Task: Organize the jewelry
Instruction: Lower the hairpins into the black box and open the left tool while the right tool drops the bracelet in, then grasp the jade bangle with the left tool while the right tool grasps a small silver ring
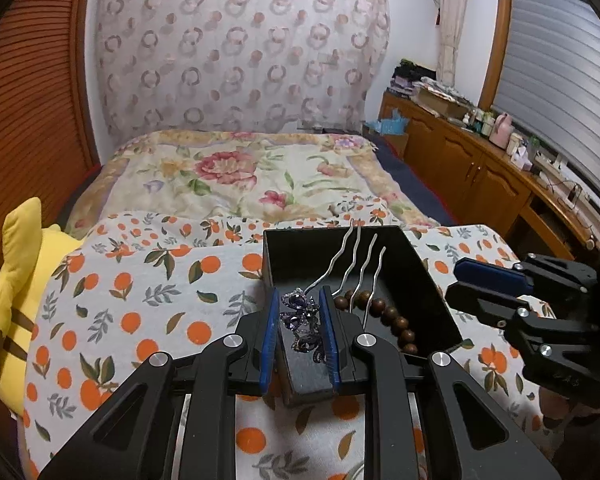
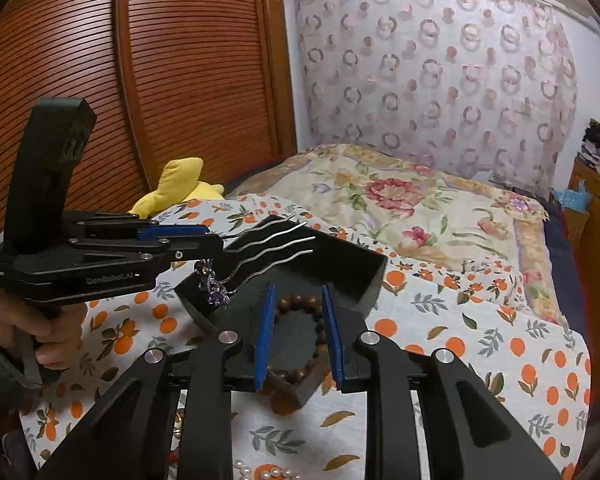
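A black open box (image 1: 420, 280) stands on the orange-print cloth, with a brown bead bracelet (image 1: 396, 320) inside; both show in the right wrist view, the box (image 2: 356, 276) and the bracelet (image 2: 300, 302). My left gripper (image 1: 303, 322) is shut on a silver hair comb with purple stones (image 1: 300, 320), held over the box's near left corner, prongs pointing away. In the right wrist view the comb (image 2: 216, 292) hangs from the left gripper (image 2: 204, 240). My right gripper (image 2: 298, 332) is open and empty, just before the box; it shows at the right of the left wrist view (image 1: 460, 284).
A pearl strand (image 2: 266, 472) lies on the cloth at the near edge. A yellow plush (image 1: 16, 280) sits at the left. A floral bedspread (image 1: 240, 176) lies beyond the cloth. Wooden cabinets (image 1: 480, 176) run along the right.
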`<move>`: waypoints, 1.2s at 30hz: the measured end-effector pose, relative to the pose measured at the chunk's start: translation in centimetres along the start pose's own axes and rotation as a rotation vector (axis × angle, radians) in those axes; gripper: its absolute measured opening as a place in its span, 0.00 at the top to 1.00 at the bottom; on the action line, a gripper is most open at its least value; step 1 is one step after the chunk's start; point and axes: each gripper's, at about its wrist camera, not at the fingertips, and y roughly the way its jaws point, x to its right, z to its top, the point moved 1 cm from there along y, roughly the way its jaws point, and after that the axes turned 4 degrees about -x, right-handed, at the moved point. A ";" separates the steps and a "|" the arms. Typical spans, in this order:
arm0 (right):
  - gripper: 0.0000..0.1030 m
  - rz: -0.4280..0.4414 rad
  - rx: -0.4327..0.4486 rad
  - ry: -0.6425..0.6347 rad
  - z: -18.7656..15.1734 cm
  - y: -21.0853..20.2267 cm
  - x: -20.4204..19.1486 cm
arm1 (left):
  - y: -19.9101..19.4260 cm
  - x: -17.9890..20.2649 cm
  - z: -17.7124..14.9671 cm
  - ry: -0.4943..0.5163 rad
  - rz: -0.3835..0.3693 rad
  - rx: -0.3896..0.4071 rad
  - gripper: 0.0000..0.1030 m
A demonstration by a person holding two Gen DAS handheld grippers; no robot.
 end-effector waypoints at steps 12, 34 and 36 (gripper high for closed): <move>0.75 -0.039 0.002 -0.001 0.3 -0.6 0.8 | 0.0 0.4 0.1 0.008 -0.005 0.001 0.62; 0.65 -0.092 -0.061 0.026 -7.8 -6.1 -3.0 | -5.2 2.2 -9.2 0.119 -0.026 -0.038 0.08; 0.65 -0.099 -0.070 0.042 -8.9 -6.4 -3.0 | -4.9 2.8 -9.8 0.129 -0.040 -0.058 0.08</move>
